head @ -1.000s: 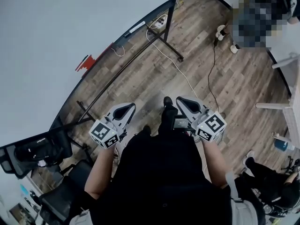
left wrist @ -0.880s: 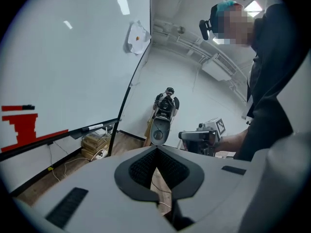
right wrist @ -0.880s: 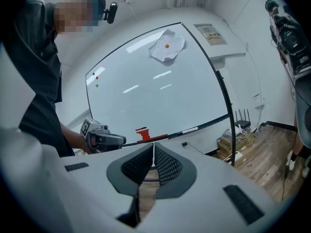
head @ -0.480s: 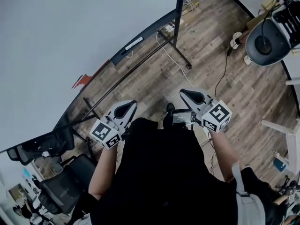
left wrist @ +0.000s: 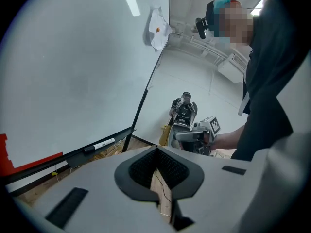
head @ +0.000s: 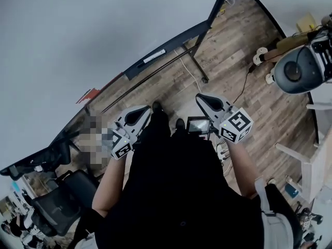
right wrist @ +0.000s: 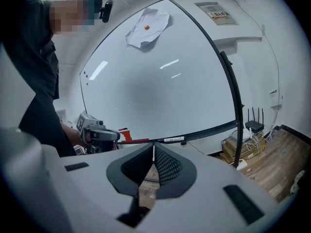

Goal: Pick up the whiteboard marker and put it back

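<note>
Both your left gripper (left wrist: 156,149) and right gripper (right wrist: 153,148) show fingers closed, empty; open one before squaring onto the whiteboard marker (right wrist: 174,140).

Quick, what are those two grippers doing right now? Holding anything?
Left gripper: closed, holding nothing.
Right gripper: closed, holding nothing.

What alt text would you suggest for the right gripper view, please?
The right gripper, jaws shut with nothing between them, points at a large whiteboard, where a whiteboard marker lies on the tray along the board's bottom edge. The left gripper shows at the left, in the person's hand.
</note>
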